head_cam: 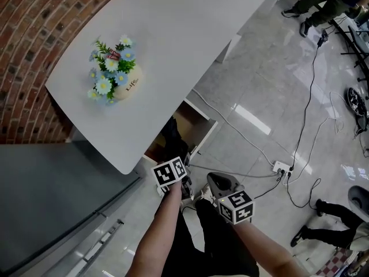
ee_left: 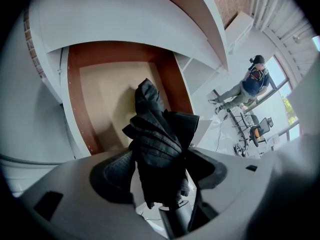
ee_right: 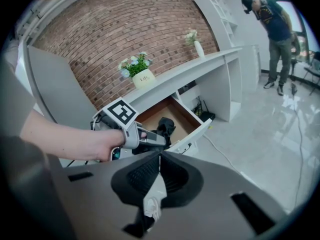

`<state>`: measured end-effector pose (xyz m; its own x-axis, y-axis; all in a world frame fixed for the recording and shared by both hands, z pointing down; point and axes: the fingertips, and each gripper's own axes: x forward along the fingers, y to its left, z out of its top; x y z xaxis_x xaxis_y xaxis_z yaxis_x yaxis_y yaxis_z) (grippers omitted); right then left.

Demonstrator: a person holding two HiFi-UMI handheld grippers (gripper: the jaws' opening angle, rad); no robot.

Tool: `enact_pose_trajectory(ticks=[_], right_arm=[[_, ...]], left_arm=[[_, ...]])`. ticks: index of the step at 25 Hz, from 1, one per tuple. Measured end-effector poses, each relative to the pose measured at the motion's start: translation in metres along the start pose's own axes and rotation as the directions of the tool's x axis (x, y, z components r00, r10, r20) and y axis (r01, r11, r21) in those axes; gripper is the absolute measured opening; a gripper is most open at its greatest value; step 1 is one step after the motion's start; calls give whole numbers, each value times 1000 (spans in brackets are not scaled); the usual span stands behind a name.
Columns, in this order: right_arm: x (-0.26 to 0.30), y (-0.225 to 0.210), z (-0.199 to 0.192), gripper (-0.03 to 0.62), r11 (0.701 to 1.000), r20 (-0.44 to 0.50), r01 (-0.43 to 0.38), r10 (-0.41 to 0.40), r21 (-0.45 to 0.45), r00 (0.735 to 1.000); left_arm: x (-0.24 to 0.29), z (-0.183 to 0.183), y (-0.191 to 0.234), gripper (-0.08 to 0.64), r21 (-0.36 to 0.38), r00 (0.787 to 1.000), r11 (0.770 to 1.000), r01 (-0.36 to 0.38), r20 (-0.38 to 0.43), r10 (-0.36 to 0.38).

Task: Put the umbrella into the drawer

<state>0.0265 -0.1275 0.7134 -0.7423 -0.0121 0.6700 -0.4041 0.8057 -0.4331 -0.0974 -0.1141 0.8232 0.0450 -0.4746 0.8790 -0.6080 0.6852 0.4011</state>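
One umbrella (ee_left: pixel 155 149) points tip-first into the drawer (ee_left: pixel 100 89), loose between the left gripper's (ee_left: pixel 160 176) wide-spread fingers (ee_left: pixel 107 179); the right gripper (ee_right: pixel 160 156) is closed, empty.

- Wall: red brick (head_cam: pixel 34 33), upper left of the head view.
- Furniture: long white countertop (head_cam: pixel 190 33) across the top, bearing a pot of blue and white flowers (head_cam: pixel 112 77). Grey panel (head_cam: pixel 52 195), lower left. White shelving (ee_right: pixel 215 9), upper right of the right gripper view.
- Floor: glossy pale grey tile (head_cam: pixel 259 97), right half, streaked with glare. Black cables (head_cam: pixel 313 74) and a white power strip (head_cam: pixel 281 167) lie on it.
- Window (ee_left: pixel 287 101): bright, right edge of the left gripper view.
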Motion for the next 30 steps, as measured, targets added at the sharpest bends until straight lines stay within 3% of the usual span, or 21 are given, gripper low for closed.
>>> enact_pose_trajectory(ticks=[30], right_arm=[[4,33,-9,17,1000,2,-7,7,-8,1000]], left_arm=[[-36,-3,1,296,10,999,1000,30,41,-30]])
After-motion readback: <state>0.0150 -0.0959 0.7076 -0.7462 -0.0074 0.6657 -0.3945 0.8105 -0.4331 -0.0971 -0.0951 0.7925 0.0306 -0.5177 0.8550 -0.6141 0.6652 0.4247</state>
